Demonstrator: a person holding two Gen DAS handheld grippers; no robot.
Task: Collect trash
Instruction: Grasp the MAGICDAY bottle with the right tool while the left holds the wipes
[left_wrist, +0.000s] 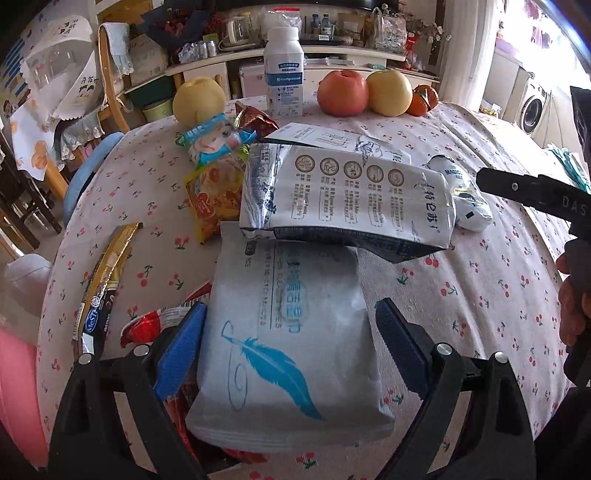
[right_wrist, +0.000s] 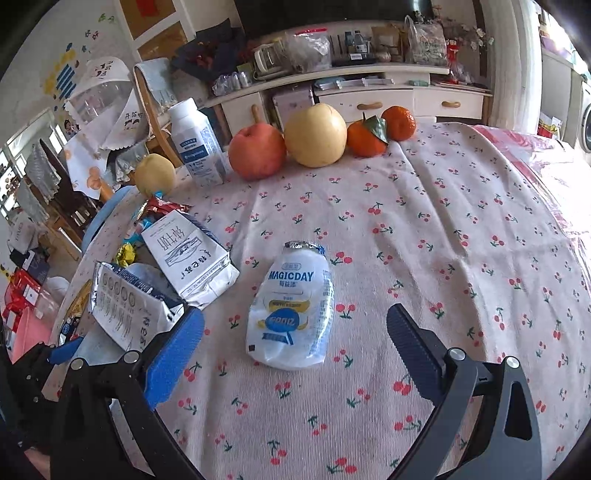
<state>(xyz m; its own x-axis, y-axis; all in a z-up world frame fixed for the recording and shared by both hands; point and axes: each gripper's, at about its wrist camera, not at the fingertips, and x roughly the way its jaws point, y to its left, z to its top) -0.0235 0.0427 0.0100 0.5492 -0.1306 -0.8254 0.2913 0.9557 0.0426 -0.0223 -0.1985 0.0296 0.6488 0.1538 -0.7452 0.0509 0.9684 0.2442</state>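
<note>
My left gripper (left_wrist: 291, 328) is open, its fingers on either side of a white wipes pack with a blue feather (left_wrist: 291, 347). A flattened milk carton (left_wrist: 343, 199) lies just beyond it, with a second carton (left_wrist: 325, 142) behind. My right gripper (right_wrist: 295, 332) is open around a crushed white MAGICDAY bottle (right_wrist: 291, 310), which also shows in the left wrist view (left_wrist: 461, 192). Snack wrappers (left_wrist: 214, 184), a red wrapper (left_wrist: 147, 325) and a gold stick packet (left_wrist: 107, 273) lie to the left.
At the table's far edge stand a white milk bottle (left_wrist: 284, 74), a pear (left_wrist: 199, 99), an apple (right_wrist: 256, 151), a yellow pear (right_wrist: 316, 134) and two tangerines (right_wrist: 399, 123). A wooden chair (left_wrist: 110, 74) and a cluttered cabinet (right_wrist: 369, 96) stand behind. The cherry-print tablecloth (right_wrist: 461, 240) covers the table.
</note>
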